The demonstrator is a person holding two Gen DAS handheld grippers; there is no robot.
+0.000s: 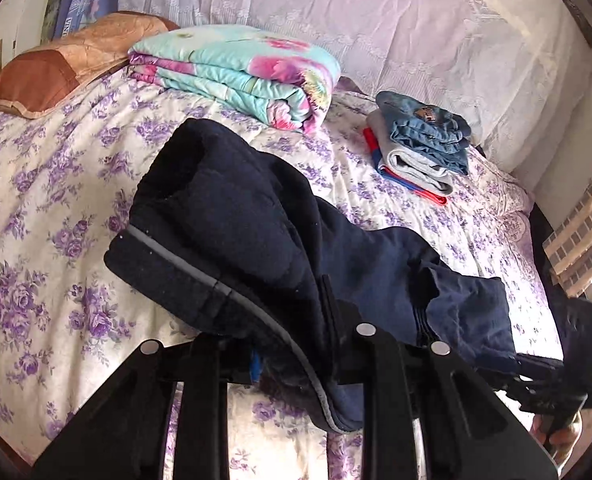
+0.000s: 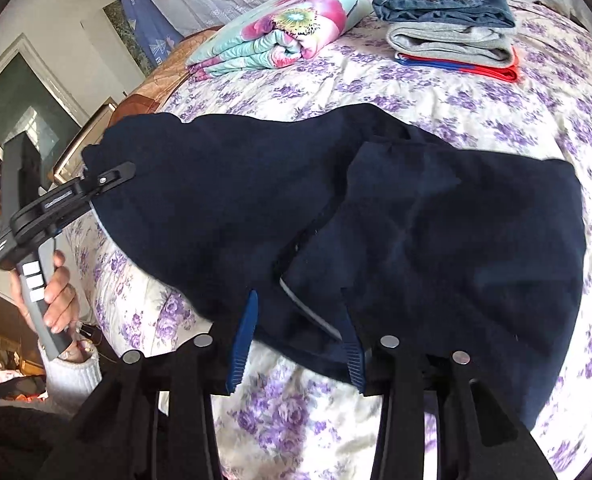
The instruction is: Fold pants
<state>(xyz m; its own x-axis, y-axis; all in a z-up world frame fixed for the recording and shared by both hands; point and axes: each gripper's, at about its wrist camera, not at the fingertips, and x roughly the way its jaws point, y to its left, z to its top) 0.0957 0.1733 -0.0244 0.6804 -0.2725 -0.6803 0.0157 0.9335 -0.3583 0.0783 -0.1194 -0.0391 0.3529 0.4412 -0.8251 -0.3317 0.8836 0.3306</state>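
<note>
I hold one gripper in each hand over the bed (image 1: 56,184). The navy pants (image 1: 232,220) hang between both tools, lifted at the near edge and draped forward onto the floral sheet.

Left gripper (image 1: 296,364): the pants run straight into the gap between my fingers, and the grey-piped hem fold drops below them. The fingers are clamped on the fabric. Seen from my right wrist camera, this same tool (image 2: 110,178) sits far to the left, its black tip closed over the outer edge of the pants (image 2: 375,208), with my left hand (image 2: 56,292) wrapped around the grey handle.

Right gripper (image 2: 296,340): the two blue finger pads (image 2: 244,340) stand apart, and the cloth edge with its grey stripe lies across the gap. The right pad is partly buried in fabric; I cannot tell whether the grip is made or released. From the left wrist camera this tool (image 1: 535,380) appears at far right, at the end of the trouser leg.

Ahead of both grippers, well apart from the pants: a folded floral quilt (image 1: 232,72), a brown pillow (image 1: 68,68) to its left, and a stack of folded clothes (image 1: 423,140) to the right, jeans on top.
</note>
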